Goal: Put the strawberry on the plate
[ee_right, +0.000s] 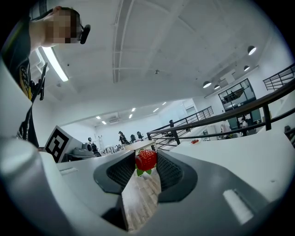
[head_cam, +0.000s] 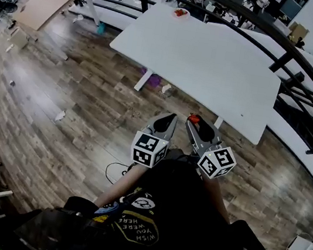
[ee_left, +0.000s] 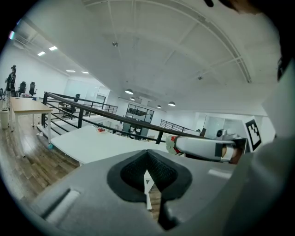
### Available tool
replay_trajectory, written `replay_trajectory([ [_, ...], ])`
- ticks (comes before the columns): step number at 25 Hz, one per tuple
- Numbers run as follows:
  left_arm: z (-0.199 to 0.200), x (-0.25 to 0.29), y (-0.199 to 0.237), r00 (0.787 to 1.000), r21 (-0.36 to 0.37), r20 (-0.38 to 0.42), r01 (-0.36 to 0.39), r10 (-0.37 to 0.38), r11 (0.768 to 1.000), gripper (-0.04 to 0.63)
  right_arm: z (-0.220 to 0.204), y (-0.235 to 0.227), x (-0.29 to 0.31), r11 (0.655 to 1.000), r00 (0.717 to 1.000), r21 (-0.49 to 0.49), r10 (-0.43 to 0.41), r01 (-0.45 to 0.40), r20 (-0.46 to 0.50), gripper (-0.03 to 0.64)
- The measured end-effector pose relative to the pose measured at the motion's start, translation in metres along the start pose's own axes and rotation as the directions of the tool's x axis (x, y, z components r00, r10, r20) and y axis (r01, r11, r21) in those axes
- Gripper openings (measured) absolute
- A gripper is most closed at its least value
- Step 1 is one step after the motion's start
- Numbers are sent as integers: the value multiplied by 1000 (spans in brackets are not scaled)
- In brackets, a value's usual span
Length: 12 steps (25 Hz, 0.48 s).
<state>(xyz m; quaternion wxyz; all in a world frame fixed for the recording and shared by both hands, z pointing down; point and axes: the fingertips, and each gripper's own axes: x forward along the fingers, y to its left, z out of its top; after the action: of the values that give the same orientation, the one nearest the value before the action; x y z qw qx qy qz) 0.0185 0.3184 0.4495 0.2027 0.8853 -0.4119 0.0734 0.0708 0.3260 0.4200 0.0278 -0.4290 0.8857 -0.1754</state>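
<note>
The right gripper (ee_right: 146, 162) is shut on a small red strawberry with green leaves (ee_right: 146, 158). The strawberry sits right at the tips, squeezed between the two dark pads. The left gripper (ee_left: 147, 159) holds nothing. Its jaws are pressed almost together, with only a thin slit between them (a bit of floor shows through it).

Both grippers are up in the air in front of the person, side by side and close to each other. They are just off the near edge of the big white table (head_cam: 214, 66). The strawberry looks to be next to that near edge, above the brown wooden floor (head_cam: 87, 110). At the far end of the table lies a small white plate (head_cam: 180, 13) with something red on it. The plate is well apart from the strawberry.
</note>
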Motion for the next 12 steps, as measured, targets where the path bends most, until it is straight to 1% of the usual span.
replay_trajectory([
  [5, 5, 18, 11, 1000, -2, 3, -3, 3, 1000, 0, 11, -10, 16, 1000, 1000, -11, 20, -20, -1, 146],
  [9, 12, 34, 12, 1000, -21, -1, -7, 7, 1000, 0, 21, -21, 25, 999, 999, -17, 41, -41, -6, 146],
  [12, 22, 51, 6, 1000, -6, 6, -9, 9, 1000, 0, 31, -34, 27, 998, 998, -23, 59, -60, -9, 146],
])
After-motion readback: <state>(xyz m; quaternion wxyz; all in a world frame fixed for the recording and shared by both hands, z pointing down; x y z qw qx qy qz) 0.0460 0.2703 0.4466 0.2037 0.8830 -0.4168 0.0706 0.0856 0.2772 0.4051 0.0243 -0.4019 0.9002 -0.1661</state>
